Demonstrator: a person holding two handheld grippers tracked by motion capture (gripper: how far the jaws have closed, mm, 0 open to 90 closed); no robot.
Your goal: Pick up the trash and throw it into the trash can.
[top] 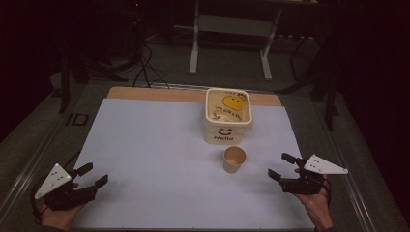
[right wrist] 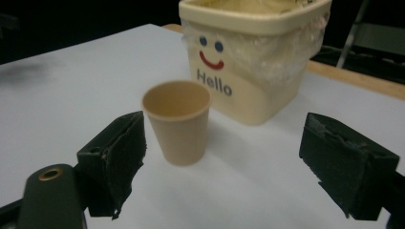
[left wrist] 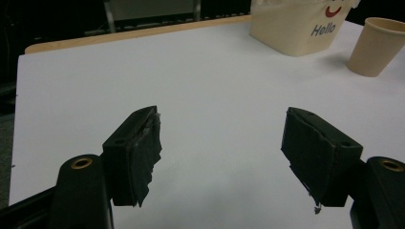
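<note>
A tan paper cup stands upright on the white sheet, just in front of a cream tub printed with a smiley face and "Hello". The tub is lined with clear plastic and holds something yellow. My right gripper is open at the front right, its jaws pointing toward the cup, which stands a short way ahead of them. My left gripper is open at the front left, far from both, with nothing between its jaws. In the left gripper view the cup and tub sit at the upper right.
A white sheet covers most of a wooden tabletop, whose bare edge shows along the back. Beyond the table stand a metal frame and cables on a dark floor.
</note>
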